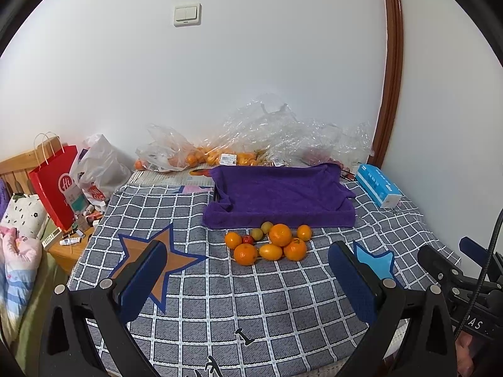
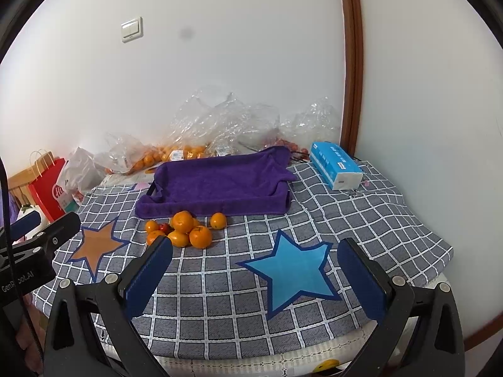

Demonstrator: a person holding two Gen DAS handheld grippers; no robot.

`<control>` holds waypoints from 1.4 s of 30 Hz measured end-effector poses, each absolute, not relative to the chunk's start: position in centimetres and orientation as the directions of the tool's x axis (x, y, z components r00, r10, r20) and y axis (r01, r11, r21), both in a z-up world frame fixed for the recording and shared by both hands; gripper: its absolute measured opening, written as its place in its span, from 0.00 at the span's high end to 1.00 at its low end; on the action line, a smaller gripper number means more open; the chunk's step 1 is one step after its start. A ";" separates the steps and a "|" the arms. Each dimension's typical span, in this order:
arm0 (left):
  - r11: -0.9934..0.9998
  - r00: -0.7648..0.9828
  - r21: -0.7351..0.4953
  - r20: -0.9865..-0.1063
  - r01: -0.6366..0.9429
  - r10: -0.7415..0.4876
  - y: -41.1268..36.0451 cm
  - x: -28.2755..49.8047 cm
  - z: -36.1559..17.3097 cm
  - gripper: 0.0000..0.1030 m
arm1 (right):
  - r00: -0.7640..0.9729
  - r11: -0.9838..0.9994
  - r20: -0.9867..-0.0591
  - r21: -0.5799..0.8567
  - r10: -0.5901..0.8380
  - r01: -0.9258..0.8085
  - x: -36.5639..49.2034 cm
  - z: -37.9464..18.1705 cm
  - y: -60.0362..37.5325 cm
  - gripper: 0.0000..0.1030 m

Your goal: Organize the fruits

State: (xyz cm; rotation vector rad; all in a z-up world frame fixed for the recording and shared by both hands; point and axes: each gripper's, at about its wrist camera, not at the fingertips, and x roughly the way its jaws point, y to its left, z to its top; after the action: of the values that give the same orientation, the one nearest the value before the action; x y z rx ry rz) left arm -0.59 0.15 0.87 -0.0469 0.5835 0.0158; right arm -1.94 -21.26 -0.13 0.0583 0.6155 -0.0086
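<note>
Altogether five oranges [image 1: 280, 235], two green fruits [image 1: 262, 231]

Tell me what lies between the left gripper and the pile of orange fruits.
Nothing: only bare grey checked cloth lies between the open left gripper and the pile of orange fruits, as the left wrist view shows.

I see left gripper [image 1: 248, 267] jaws spread wide, nothing held | right gripper [image 2: 255, 265] same, wide and bare | both level, side by side, pointing forward
</note>
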 end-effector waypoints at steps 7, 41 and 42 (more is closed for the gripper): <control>0.998 0.835 -0.047 -0.551 -0.031 0.000 0.5 -0.6 0.8 0.00 | 0.816 0.998 -0.579 0.050 0.009 0.024 -1.9 -0.1 -21.1 0.00; 0.998 0.840 -0.057 -0.543 -0.036 -0.001 1.0 -1.0 0.8 0.00 | 0.819 0.998 -0.573 0.053 0.016 0.017 -2.1 0.1 -21.0 0.00; 0.998 0.840 -0.057 -0.542 -0.035 -0.001 1.0 -1.1 0.8 0.00 | 0.819 0.998 -0.573 0.052 0.016 0.017 -2.1 0.0 -20.9 0.00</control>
State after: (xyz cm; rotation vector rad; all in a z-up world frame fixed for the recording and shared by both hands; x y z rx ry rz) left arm -1.07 1.00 0.81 -0.0655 0.5730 0.0182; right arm -2.10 -20.91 0.02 0.0556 0.6108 0.0000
